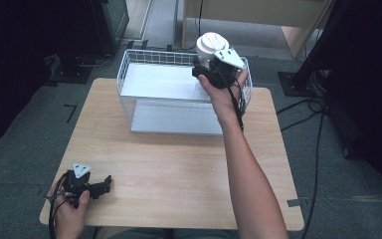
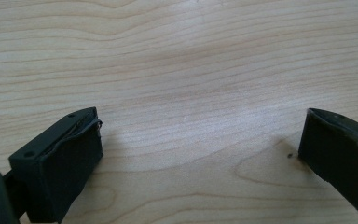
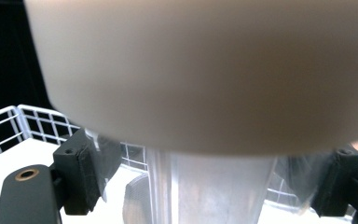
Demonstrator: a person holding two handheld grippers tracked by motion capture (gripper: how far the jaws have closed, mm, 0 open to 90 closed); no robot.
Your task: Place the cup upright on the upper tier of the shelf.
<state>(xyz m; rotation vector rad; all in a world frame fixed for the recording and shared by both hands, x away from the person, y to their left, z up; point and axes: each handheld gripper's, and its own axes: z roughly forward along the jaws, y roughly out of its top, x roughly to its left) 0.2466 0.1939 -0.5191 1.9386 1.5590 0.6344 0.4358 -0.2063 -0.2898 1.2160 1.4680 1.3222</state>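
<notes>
The right hand-held gripper [image 1: 210, 63] has its jaws closed around a clear plastic container [image 3: 209, 186] just beneath its white lid [image 1: 212, 44], held over the wire basket [image 1: 129, 69]. It looks light, smooth-walled and likely slippery, so gripping under the lid suits. The left hand-held gripper [image 2: 200, 154] rests wide open and empty on the tabletop [image 1: 179, 164], well short of the basket.

**A recording lab, not a home**

A small light-wood table [image 1: 179, 164] stands alone on grey carpet tile [image 1: 25, 164], with dark tape marks [image 1: 70, 111] stuck to the floor at nine o'clock. Black cables [image 1: 318, 144] trail across the carpet at three o'clock, running toward black stand bases [image 1: 298, 82] at two o'clock and another [image 1: 74, 72] at ten o'clock. Dark drapes close off both sides. Pale wooden furniture [image 1: 258, 17] sits at twelve o'clock.
</notes>
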